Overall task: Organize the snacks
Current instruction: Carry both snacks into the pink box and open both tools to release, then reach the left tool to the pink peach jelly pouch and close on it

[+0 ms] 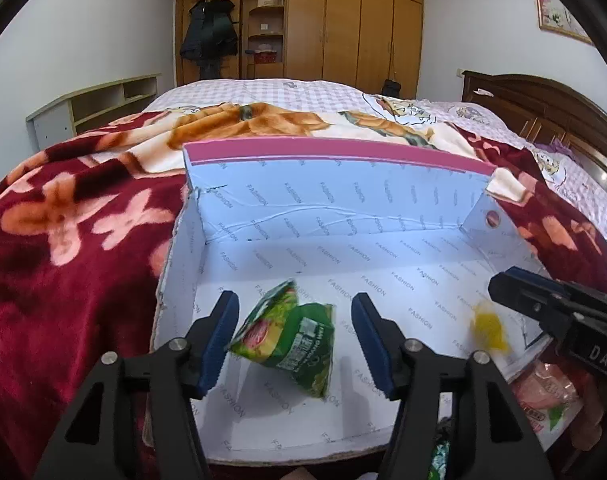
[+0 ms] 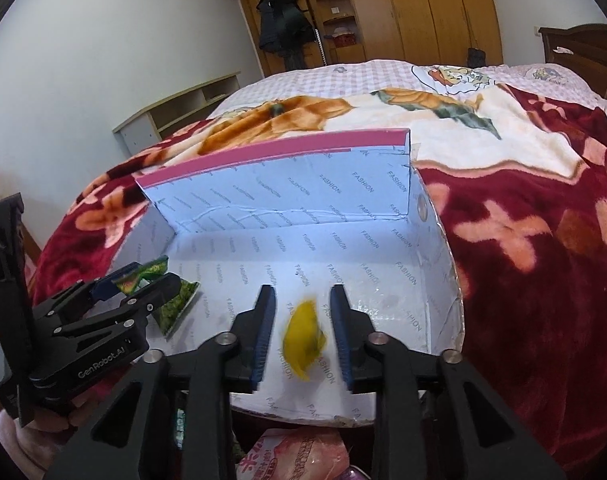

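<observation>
Your left gripper (image 1: pixel 295 340) and right gripper (image 2: pixel 303 336) fingers stand apart, clear of the green packet (image 1: pixel 291 340) and yellow packet (image 2: pixel 305 338). Both look light, crinkly and slippery; pinch a sealed edge.

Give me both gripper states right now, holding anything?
Left gripper: open, crinkled green foil snack packet loose between its jaws, over the white cardboard box.
Right gripper: open, small yellow snack packet, blurred, between its jaws, not gripped.

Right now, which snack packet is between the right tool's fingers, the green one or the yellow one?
The small yellow packet, blurred, lies between the right tool fingers, which stand clear of it. The green packet sits between the left tool fingers, nearer the box's left wall.
</observation>
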A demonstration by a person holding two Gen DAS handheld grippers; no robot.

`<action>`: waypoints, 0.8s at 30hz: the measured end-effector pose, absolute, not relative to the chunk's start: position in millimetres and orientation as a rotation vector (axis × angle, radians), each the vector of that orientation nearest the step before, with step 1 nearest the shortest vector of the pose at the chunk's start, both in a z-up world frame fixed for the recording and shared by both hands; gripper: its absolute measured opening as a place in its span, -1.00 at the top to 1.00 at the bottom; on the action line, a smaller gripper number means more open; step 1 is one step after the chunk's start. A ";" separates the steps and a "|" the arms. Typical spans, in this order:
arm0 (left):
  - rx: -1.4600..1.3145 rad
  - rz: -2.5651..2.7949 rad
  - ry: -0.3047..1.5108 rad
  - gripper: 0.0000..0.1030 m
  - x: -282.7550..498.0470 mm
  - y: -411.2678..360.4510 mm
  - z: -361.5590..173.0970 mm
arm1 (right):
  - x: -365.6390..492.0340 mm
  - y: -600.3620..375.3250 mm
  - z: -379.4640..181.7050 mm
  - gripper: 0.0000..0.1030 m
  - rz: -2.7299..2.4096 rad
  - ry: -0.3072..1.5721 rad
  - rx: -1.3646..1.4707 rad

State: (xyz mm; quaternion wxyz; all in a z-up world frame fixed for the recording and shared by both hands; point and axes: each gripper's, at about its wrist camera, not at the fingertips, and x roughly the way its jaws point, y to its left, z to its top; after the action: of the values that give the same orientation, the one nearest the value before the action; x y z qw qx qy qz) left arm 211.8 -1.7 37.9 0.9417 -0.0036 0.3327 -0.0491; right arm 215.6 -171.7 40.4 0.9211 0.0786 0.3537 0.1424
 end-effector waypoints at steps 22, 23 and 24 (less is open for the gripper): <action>-0.025 -0.118 0.620 -0.63 150.8 8.6 74.2 | 167.9 -178.0 62.0 -0.10 0.283 0.672 0.192; -0.028 -0.122 0.621 -0.63 146.8 8.7 74.6 | 164.0 -179.1 62.9 -0.10 0.282 0.669 0.199; -0.029 -0.124 0.622 -0.64 143.4 8.5 75.1 | 160.8 -179.9 63.7 -0.10 0.281 0.667 0.205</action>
State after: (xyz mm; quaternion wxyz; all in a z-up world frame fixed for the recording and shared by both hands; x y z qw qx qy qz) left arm 143.4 8.5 75.1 0.9501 -0.0144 0.3057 -0.0609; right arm 160.8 -179.9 63.7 0.9301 0.1000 0.3258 0.1370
